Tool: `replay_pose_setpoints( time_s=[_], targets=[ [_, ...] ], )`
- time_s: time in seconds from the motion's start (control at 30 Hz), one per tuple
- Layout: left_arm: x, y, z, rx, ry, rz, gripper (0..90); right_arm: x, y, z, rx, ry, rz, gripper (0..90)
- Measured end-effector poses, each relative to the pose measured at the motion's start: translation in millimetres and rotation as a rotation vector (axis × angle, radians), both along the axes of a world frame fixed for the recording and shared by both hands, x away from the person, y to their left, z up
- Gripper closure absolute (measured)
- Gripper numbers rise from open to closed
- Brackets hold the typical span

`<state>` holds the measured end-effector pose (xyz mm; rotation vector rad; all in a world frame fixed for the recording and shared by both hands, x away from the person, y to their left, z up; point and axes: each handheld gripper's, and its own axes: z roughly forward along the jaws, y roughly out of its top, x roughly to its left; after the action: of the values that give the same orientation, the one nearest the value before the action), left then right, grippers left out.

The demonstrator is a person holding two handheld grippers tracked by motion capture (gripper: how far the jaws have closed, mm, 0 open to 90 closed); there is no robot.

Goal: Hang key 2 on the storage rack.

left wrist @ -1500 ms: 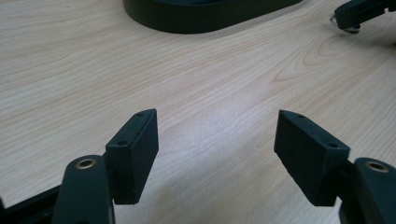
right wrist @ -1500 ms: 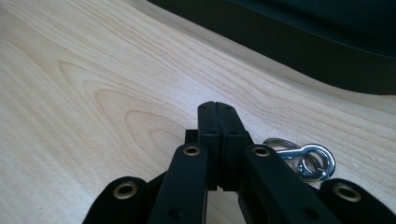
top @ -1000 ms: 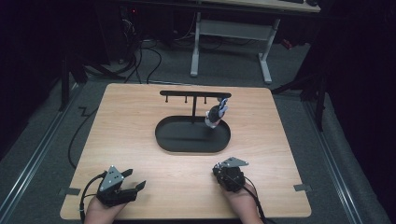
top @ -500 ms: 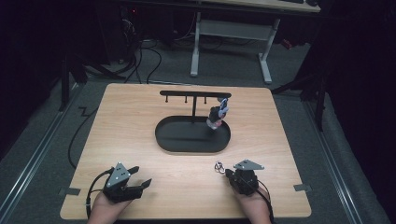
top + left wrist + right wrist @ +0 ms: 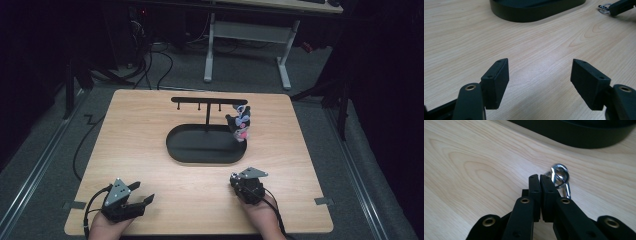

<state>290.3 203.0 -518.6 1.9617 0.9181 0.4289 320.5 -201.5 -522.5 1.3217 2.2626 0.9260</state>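
Right gripper (image 5: 539,180) pressed together, metal ring (image 5: 559,178) just beside its tips, seemingly outside the pinch. Left gripper (image 5: 539,75) spread wide, empty, well left of the ring. Black stand (image 5: 206,145) farther off, beyond the ring.

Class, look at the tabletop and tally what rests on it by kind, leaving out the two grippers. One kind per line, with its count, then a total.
Black oval tray with a hook rail stand: 1
Bundle of colourful keychains hanging from the rail: 1
Silver metal key ring by the right gripper's jaws: 1
Total: 3

Left claw (image 5: 539,82) agape, right claw (image 5: 540,181) closed
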Motion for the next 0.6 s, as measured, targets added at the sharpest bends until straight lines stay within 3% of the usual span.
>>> replay_pose_setpoints(
  time_s=[0.33, 0.5, 0.6],
  targets=[
    [-2.4, 1.5, -1.3, 0.006, 0.007, 0.003, 31.6, 11.8, -42.3, 0.8, -0.001, 0.019, -0.117, 88.0],
    [-0.3, -2.6, -2.7, 0.008, 0.015, 0.002, 31.6, 5.1, -47.6, 7.8, 0.032, 0.036, -0.107, 84.1],
    [2.5, -5.2, -2.4, 0.011, 0.013, -0.005, 31.6, 2.4, -48.3, 10.3, -0.008, 0.083, -0.079, 81.8]
  ],
)
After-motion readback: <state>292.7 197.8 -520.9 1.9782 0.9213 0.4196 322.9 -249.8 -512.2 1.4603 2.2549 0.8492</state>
